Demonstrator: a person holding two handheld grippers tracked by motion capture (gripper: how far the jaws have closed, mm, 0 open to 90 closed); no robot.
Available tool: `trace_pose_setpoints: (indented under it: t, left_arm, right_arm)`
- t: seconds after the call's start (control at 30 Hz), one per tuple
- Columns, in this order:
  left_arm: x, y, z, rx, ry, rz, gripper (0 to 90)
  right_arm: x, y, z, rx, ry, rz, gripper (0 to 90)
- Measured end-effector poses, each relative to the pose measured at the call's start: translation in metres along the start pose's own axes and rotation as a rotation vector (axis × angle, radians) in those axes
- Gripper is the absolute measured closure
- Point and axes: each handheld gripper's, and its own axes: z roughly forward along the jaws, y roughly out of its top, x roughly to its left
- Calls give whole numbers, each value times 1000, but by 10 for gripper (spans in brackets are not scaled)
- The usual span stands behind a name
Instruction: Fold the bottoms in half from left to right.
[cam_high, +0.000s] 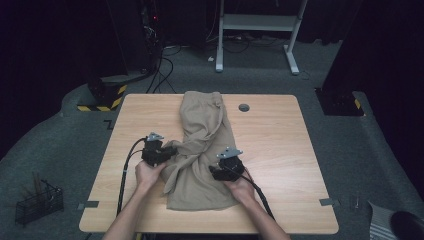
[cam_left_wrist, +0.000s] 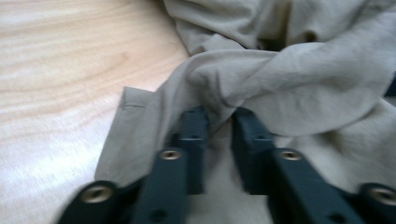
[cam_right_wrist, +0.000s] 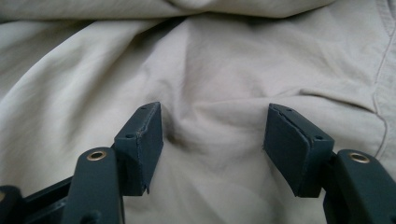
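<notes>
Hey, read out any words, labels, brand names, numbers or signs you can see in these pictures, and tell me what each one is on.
None can be read.
The beige garment shows plain cloth and seams, no tag or print.
The wooden table is unmarked wood grain.
The left hand-held gripper and right hand-held gripper show bare black pads and screws, no lettering.
The yellow-and-black hazard stripes on the floor base carry no text.

Beige garment (cam_high: 202, 150): thin woven cloth, matt, soft, heavily creased, stitched hem and seam. Tabletop (cam_high: 280, 150): pale wood-grain laminate, smooth, slight sheen. Left gripper (cam_left_wrist: 219, 119) and right gripper (cam_right_wrist: 212, 123): jaws of matt dark plastic, brass-coloured metal screw inserts, pad edges a bit chipped. Grey metal-look plate on top of each. Floor (cam_high: 350, 150): grey carpet, rough.
</notes>
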Motion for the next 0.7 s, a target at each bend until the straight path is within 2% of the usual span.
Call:
trace_pose_setpoints:
  t: [0.07, 0.13, 0.2, 0.33, 0.43, 0.5, 0.57, 0.6, 0.63, 0.7]
  left_arm:
    - [1, 4, -3, -35, -10, -11, 878]
    - [1, 7, -12, -90, -28, -28, 891]
    - [-4, 10, -24, -132, -53, -15, 893]
    - [-28, 11, -45, -179, -119, 60, 894]
    - [-54, 4, -47, -149, -178, 146, 894]
    - [-72, -3, -41, -90, -217, 204, 893]
    - [-87, -12, -32, -35, -218, 262, 886]
    - [-91, -15, -28, -18, -217, 281, 873]
    - [-94, -18, -25, -7, -223, 284, 855]
    - [-94, -20, -21, 2, -226, 270, 822]
  right_arm:
    - [-2, 4, 5, 2, -16, 15, 372]
    - [-5, 8, 9, 2, -35, 33, 372]
    - [-7, 12, 13, 2, -53, 53, 372]
    - [-10, 20, 22, 2, -79, 74, 372]
    - [-12, 24, 26, 3, -82, 81, 371]
    - [-12, 24, 26, 5, -78, 83, 370]
    - [-13, 22, 24, 4, -72, 75, 370]
    - [-13, 21, 22, 7, -73, 75, 371]
    - [-13, 19, 19, 7, -77, 75, 377]
    - [-15, 13, 11, -5, -83, 69, 387]
